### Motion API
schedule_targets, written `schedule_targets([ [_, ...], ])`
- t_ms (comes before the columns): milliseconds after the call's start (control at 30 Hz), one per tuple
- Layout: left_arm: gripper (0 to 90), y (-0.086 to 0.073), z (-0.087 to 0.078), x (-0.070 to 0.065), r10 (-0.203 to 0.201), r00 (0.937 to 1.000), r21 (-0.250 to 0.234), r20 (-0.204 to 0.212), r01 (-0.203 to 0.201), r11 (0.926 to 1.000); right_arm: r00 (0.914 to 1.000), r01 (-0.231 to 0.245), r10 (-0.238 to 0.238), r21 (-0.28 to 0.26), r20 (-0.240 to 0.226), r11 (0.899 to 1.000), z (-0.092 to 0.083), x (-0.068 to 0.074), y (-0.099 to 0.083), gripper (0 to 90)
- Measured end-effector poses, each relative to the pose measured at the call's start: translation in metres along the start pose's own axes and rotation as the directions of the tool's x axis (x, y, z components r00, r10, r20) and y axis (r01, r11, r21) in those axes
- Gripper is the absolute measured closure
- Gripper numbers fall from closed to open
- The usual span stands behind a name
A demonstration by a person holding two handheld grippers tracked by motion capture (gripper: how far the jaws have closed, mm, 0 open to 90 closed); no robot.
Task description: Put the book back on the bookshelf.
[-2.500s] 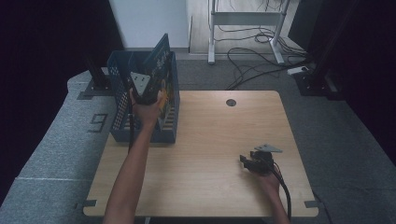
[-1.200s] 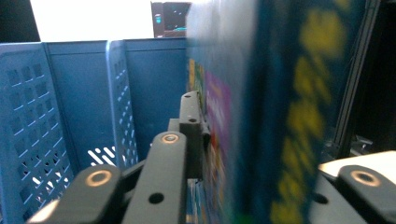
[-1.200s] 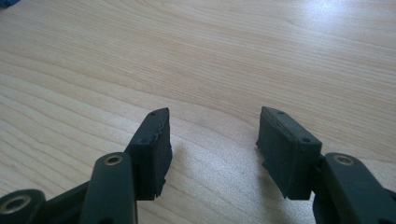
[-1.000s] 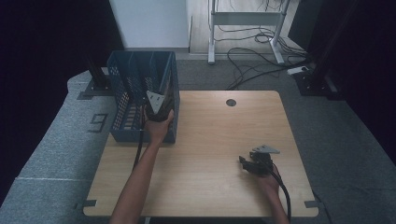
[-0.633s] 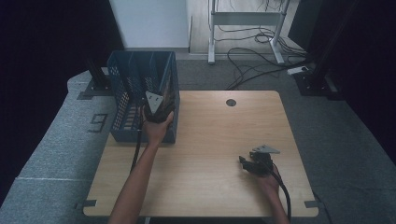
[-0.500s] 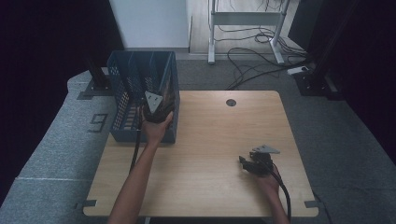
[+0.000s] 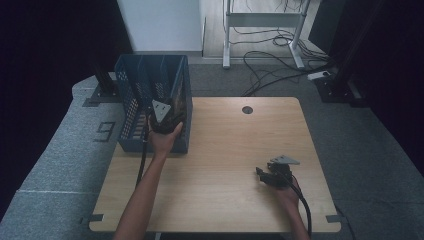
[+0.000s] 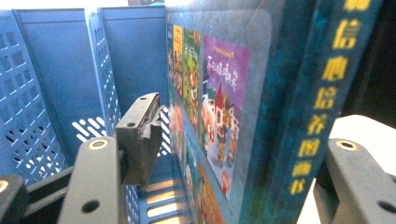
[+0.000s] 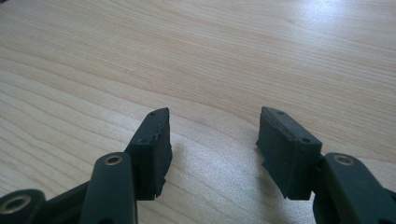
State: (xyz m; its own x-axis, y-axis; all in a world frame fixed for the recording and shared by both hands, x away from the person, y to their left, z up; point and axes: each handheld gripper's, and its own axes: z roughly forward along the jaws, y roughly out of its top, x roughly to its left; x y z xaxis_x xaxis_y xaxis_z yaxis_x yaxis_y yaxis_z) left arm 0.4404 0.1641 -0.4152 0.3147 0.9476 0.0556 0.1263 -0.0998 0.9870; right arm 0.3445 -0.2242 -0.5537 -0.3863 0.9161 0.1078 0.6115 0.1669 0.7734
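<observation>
A blue slotted crate [image 7: 134, 102] stands at the table's far left corner. A teal picture book [image 8: 261, 93] stands upright in its right-hand compartment [image 7: 178, 95]. My left gripper [image 7: 162, 119] sits over the crate's near right corner, and its jaws have just been opening. The book is between the jaws [image 8: 243, 154]. The left pad [image 8: 140, 135] stands clear of the cover, and the other pad is hidden behind the spine. My right gripper [image 7: 261, 174] rests low over the wooden table [image 7: 225, 145] at the near right. It is open, with bare wood between its fingers [image 9: 212, 135].
A round cable hole [image 7: 247, 109] sits near the table's far edge. Grey mats [image 7: 55, 155] flank the table on both sides. Beyond it lie floor cables [image 7: 270, 60] and a metal desk frame [image 7: 260, 20].
The book, held tilted above the crate earlier, now stands down inside it. The left hand has sunk to the crate's rim, and its jaws have parted. The right hand has kept still.
</observation>
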Motion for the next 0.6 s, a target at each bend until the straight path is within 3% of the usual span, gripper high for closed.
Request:
schedule_targets([
  [233,36.8,-0.002,-0.007,0.002,-0.014,0.9991,0.041,0.04,0.012,0.9991,1.0,0.0,0.0,-0.001,-0.002,1.0,0.0,0.0,0.0,43.1],
  [600,33.2,-0.006,-0.022,-0.001,0.014,0.9975,0.097,0.069,-0.021,0.9951,0.9999,-0.01,0.01,-0.002,-0.012,1.0,0.001,-0.002,0.001,43.3],
])
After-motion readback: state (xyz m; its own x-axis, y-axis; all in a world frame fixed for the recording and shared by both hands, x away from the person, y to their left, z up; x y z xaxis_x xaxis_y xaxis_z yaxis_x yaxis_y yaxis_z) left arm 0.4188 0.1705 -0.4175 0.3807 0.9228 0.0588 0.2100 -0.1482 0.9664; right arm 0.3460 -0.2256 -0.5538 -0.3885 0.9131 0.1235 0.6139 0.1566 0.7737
